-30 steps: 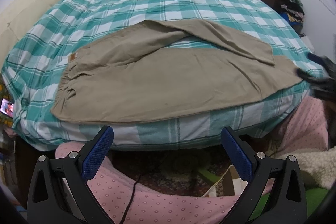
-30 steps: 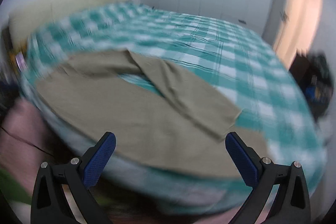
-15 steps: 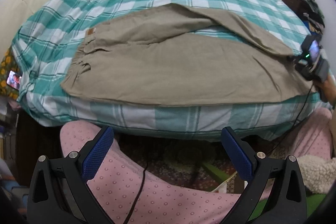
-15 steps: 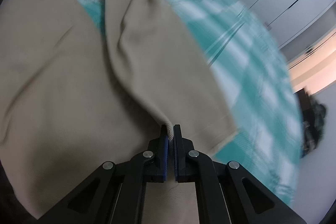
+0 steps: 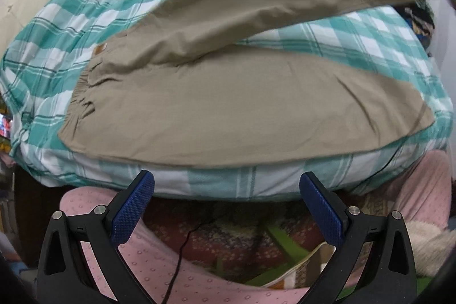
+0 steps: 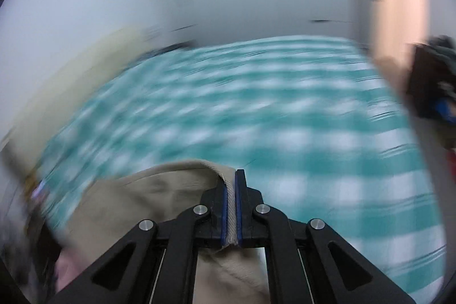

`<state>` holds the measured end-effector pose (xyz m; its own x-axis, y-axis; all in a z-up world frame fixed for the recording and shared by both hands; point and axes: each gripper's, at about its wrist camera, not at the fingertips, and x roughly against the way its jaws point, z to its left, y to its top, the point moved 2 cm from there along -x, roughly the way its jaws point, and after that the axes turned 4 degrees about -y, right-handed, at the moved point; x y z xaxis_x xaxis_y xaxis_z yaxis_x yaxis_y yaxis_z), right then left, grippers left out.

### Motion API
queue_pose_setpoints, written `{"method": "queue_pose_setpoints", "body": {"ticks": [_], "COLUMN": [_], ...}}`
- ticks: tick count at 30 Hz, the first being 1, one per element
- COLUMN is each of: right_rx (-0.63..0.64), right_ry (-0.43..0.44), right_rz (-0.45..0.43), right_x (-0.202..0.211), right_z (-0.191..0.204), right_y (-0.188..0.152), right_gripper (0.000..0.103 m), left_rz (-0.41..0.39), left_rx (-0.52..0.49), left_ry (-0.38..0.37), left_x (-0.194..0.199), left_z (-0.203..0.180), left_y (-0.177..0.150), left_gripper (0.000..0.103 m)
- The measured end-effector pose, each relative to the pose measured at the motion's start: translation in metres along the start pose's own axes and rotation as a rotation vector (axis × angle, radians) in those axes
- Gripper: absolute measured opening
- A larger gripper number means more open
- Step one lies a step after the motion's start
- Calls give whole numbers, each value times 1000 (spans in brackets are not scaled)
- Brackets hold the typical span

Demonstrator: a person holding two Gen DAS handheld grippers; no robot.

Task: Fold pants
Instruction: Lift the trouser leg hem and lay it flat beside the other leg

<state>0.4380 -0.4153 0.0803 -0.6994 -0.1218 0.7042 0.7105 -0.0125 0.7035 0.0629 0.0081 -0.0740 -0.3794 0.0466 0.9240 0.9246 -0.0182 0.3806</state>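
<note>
One leg of the khaki pants (image 5: pixel 228 104) lies flat near the front edge of the bed (image 5: pixel 356 33) with its teal checked cover; the other leg is raised clear of it. The right tongs (image 6: pixel 231 204), whose jaws have just eased slightly apart, pinch that raised leg's hem. The left tongs (image 5: pixel 227 207) hang spread wide and empty below the mattress edge.

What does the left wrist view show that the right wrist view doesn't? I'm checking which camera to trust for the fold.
Only the left wrist view shows the whole pants: the waistband, one leg flat, the other lifted. It also shows the open left gripper. Only the right wrist view shows the grip itself: the right gripper shut on a hem. Both show the pants and the checked bed.
</note>
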Motion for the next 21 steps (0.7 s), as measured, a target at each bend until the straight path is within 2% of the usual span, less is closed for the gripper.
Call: {"method": "queue_pose_setpoints", "body": {"ticks": [1, 2, 3, 6, 9, 12, 14, 16, 19, 21], "right_rx": [-9, -23, -31, -118, -130, -178, -196, -183, -189, -202], "right_ry": [-101, -219, -254, -215, -221, -206, -181, -135, -59, -30], "right_rz": [-13, -19, -1, 95, 217, 290, 306, 312, 319, 313], "right_x": [-20, -39, -53, -87, -118, -130, -131, -131, -143, -152], "right_z": [-15, -31, -40, -68, -85, -96, -91, -78, -57, -43], "right_y": [13, 19, 17, -33, -116, -180, -217, -240, -242, -237], "right_gripper": [41, 42, 42, 42, 42, 42, 42, 42, 42, 42], "left_rz": [-8, -14, -23, -4, 69, 65, 23, -51, -190, -245], "left_rx": [6, 11, 20, 64, 116, 102, 85, 89, 121, 141], "left_ry": [2, 7, 18, 47, 54, 69, 86, 99, 104, 105], "left_x": [3, 5, 8, -4, -29, -45, -53, -63, -91, -118], "left_z": [1, 3, 8, 25, 40, 48, 52, 59, 66, 67], "left_y": [1, 1, -1, -9, -11, 5, 28, 64, 141, 183], "left_gripper": [102, 102, 102, 102, 102, 102, 102, 102, 102, 102]}}
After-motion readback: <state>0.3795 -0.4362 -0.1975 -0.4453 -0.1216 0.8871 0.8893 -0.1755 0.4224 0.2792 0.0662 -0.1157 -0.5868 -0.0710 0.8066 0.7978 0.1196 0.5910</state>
